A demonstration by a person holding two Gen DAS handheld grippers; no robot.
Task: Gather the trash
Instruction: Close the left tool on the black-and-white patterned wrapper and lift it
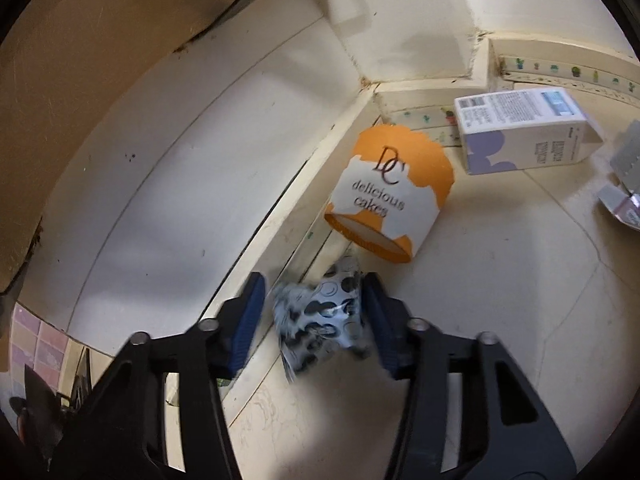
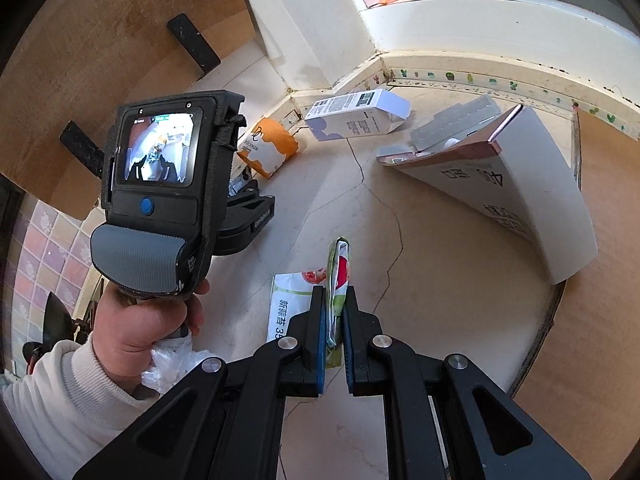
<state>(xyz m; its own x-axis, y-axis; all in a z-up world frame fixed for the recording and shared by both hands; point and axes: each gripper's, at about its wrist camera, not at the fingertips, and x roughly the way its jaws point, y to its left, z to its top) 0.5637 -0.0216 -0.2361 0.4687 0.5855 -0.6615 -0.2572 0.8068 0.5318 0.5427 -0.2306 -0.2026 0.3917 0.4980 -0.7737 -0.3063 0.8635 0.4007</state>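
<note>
Trash lies scattered over the pale floor near a corner of the wall. Furthest left in the left wrist view, the left gripper has a crumpled black-and-white spotted wrapper between its blue pads; the right pad touches it, but whether the left pad presses on it cannot be told from the blurred picture. Just beyond lies an orange-and-white cake tub on its side, then a white-and-lilac carton, also on its side, by the baseboard. In the right wrist view, a hand in a cream sleeve holds the left gripper's handle together with some clear plastic. Right of it, the right gripper is clamped on a folded green-and-red packet, above a white wrapper lying on the floor. Further right a large white box lies tilted.
</note>
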